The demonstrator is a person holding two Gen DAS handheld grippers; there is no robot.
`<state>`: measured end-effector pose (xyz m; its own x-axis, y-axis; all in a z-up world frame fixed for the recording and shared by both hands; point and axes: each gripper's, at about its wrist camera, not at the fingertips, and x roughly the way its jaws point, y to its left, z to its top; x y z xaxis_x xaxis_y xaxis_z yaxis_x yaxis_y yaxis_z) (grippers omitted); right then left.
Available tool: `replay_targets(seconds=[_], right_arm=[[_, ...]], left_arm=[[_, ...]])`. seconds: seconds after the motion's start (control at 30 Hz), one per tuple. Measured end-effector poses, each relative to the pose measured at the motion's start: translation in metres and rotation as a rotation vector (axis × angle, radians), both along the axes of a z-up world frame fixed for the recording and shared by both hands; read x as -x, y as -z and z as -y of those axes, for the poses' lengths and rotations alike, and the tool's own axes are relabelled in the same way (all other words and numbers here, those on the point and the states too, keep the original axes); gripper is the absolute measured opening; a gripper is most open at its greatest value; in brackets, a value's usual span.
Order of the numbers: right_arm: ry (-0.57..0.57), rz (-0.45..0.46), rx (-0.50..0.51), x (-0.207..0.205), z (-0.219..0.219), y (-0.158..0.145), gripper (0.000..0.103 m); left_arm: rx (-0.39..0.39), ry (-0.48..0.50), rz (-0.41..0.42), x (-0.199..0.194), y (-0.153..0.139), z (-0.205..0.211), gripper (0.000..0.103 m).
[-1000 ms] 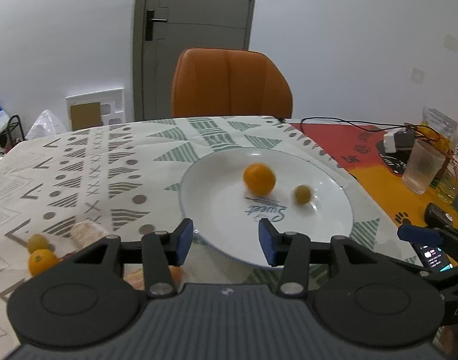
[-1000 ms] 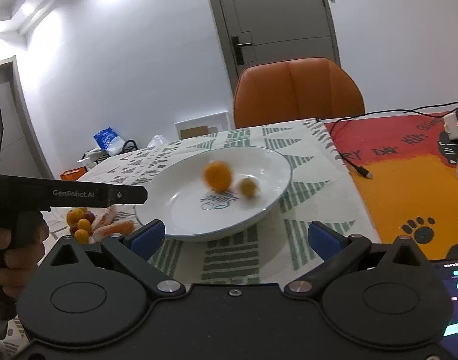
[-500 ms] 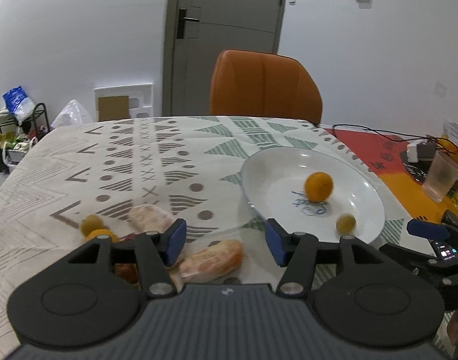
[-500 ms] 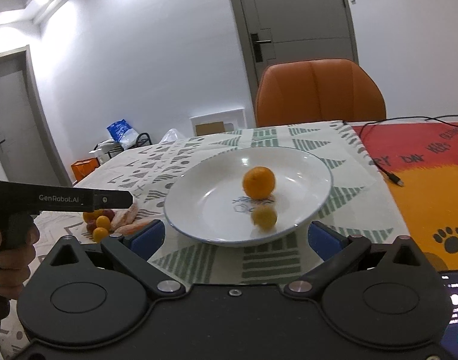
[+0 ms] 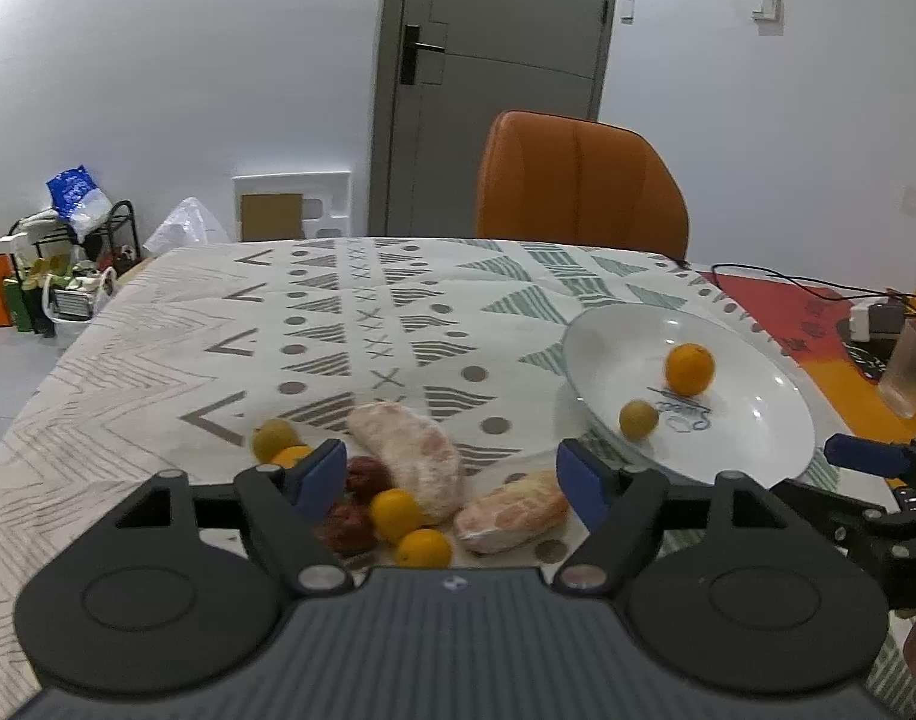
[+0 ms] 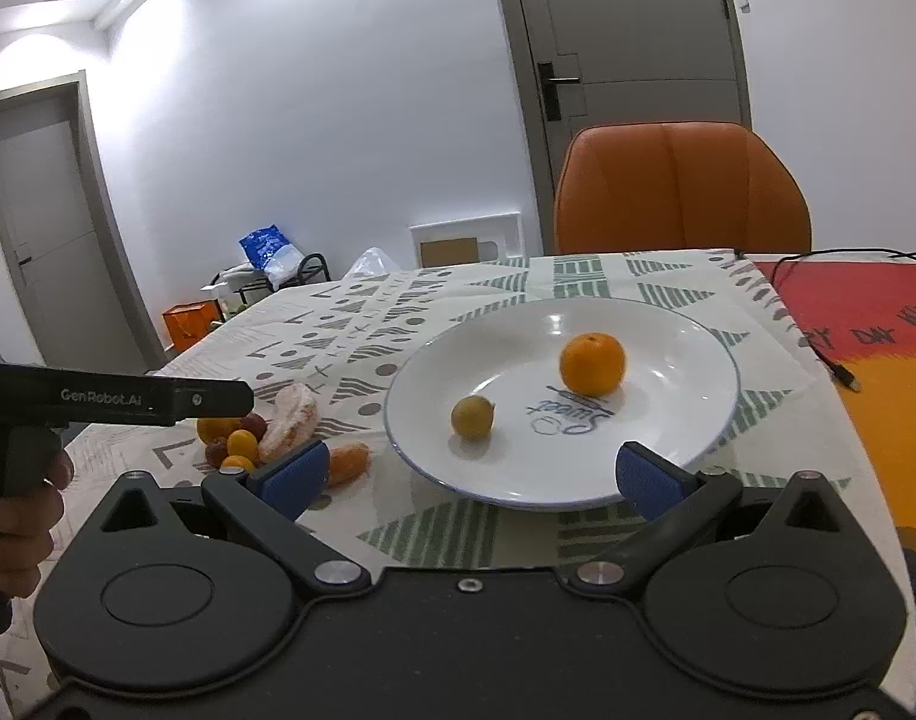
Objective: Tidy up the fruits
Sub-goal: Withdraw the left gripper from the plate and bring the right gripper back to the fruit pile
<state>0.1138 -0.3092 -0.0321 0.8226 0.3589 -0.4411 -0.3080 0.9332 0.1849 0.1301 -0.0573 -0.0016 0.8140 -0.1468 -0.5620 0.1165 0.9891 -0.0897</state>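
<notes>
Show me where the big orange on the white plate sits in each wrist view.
Left wrist view: the orange sits at right of centre, on the far part of the plate.
Right wrist view: the orange sits right of centre, near the plate's middle.
Shared landmark: the orange chair behind the table.

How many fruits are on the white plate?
2. An orange sits near the middle of the white plate, and a small yellow-green fruit lies toward the pile side. None seem hidden.
</notes>
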Motion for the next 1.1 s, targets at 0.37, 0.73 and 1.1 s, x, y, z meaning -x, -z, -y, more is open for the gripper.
replay_targets(seconds=[0.37,0.73,1.1], right_arm=[[-0.041,-0.008,0.022,-0.006,-0.022,0.000,0.103],[-0.115,0.002,0.001,-0.010,-0.046,-0.004,0.103],[-0.133,0.002,0.006,-0.017,-0.069,-0.003,0.103]], left_arm=[[0.015,-0.067,-0.007,0.004,0.006,-0.028,0.079],[0.040,-0.104,-0.012,0.008,0.013,-0.054,0.079],[0.066,-0.121,-0.015,0.010,0.019,-0.071,0.077]])
